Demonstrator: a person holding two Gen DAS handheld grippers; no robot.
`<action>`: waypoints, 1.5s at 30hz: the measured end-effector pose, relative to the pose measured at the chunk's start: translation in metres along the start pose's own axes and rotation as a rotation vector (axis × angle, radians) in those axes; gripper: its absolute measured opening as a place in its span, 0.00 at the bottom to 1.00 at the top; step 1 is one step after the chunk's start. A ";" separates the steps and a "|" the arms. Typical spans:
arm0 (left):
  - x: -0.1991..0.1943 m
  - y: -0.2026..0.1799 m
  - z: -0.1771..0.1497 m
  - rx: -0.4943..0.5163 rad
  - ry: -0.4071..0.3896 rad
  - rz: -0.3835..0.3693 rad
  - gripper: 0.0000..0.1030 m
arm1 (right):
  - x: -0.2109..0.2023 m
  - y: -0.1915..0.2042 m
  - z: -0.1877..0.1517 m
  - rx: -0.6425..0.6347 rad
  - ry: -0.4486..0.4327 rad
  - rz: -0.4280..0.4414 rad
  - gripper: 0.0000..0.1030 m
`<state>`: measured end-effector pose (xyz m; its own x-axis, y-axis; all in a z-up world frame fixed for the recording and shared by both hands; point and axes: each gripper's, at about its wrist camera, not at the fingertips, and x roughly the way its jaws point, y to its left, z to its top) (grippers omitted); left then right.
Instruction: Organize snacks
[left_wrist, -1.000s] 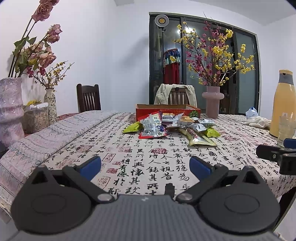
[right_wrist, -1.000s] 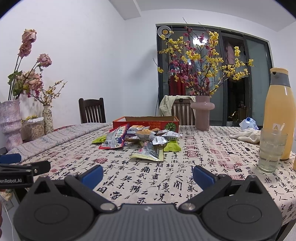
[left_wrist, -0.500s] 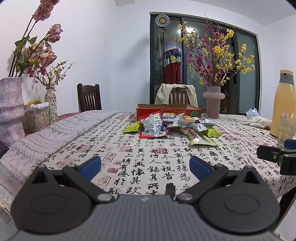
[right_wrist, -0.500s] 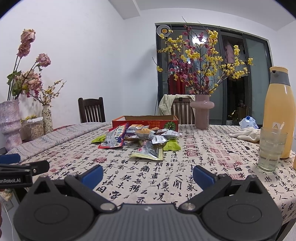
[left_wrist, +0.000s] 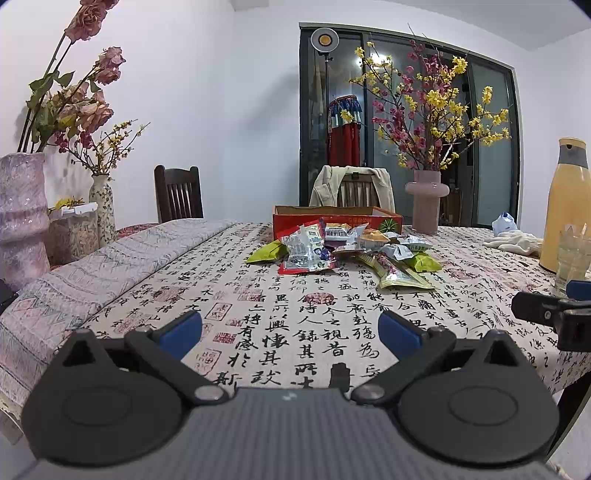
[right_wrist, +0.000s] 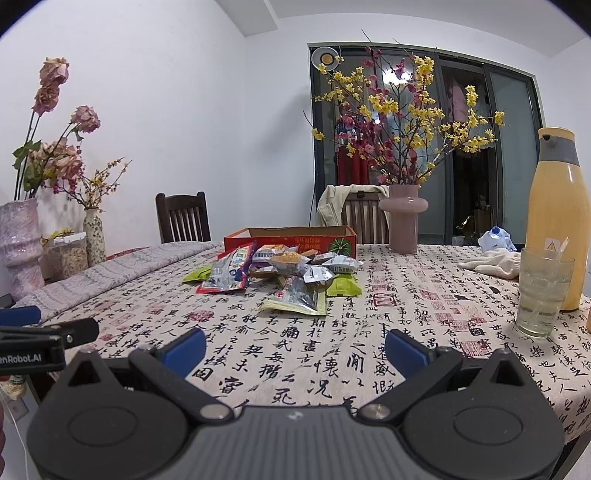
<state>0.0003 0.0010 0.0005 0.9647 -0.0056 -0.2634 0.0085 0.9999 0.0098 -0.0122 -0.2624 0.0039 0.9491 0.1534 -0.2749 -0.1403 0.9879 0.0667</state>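
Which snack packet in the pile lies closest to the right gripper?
The flat yellow-green edged packet at the front of the pile, lying alone on the tablecloth. The other packets sit heaped behind it, nearer the red box.

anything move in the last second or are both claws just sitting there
Almost nothing changed. Both views crept slightly nearer the snack pile, so the claws seem to be easing forward, very slowly. The left claw and right claw stay open and empty. Nothing was picked up or released. The snack packets, the red box, the glass and the yellow bottle lie as before.
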 end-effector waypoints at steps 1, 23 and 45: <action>0.000 0.000 0.000 0.001 -0.002 0.001 1.00 | 0.000 0.000 0.000 0.001 0.001 -0.001 1.00; 0.000 0.001 -0.001 -0.003 0.003 0.003 1.00 | 0.000 0.001 -0.002 0.003 0.006 -0.002 1.00; 0.011 0.005 0.014 0.007 -0.014 0.004 1.00 | 0.002 0.000 0.001 -0.012 0.000 0.013 1.00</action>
<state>0.0144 0.0059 0.0114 0.9682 -0.0022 -0.2502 0.0067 0.9998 0.0173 -0.0097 -0.2622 0.0041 0.9472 0.1661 -0.2741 -0.1560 0.9860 0.0585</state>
